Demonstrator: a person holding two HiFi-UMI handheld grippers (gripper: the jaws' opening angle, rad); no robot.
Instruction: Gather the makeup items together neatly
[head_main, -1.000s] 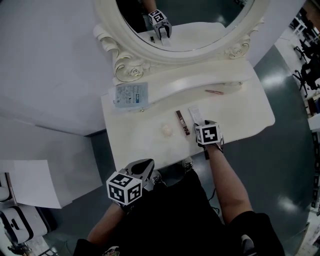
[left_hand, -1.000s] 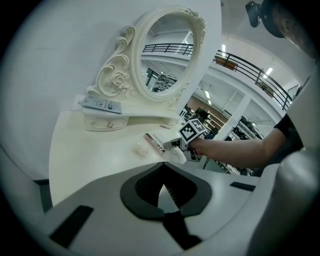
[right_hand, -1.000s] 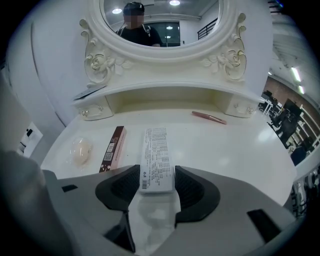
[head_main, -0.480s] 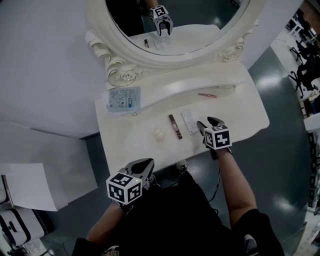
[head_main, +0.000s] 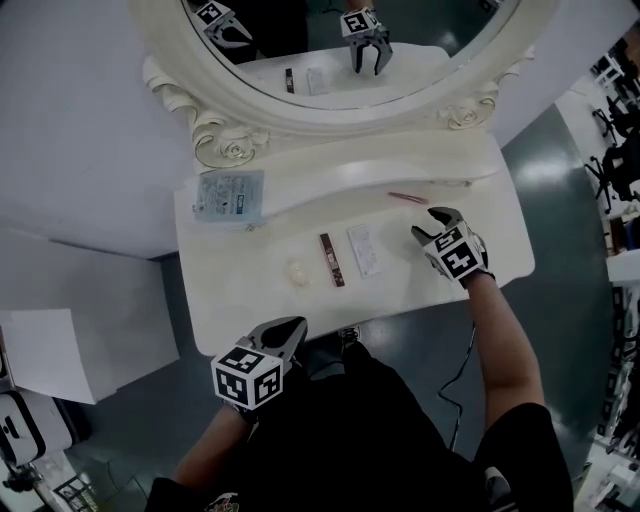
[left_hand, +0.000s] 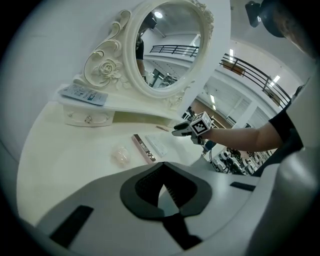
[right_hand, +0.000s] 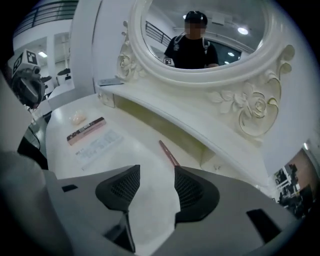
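Progress: you have gathered nothing yet, by appearance | makeup items spread across table (head_main: 230, 300): puff (head_main: 297, 273) left, slim box (head_main: 331, 259), sachet (head_main: 363, 249), pencil (head_main: 407, 198) far right | your right gripper (head_main: 428, 222) released, empty, near pencil | your left gripper (head_main: 295, 326) clenched, empty, at near edge

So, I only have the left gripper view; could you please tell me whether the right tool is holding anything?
Observer: No, the right tool has its jaws apart with nothing between them.
Operator: Thank you. What lies ahead of it?
Observer: A thin pink makeup pencil lies on the dressing table just beyond those jaws.
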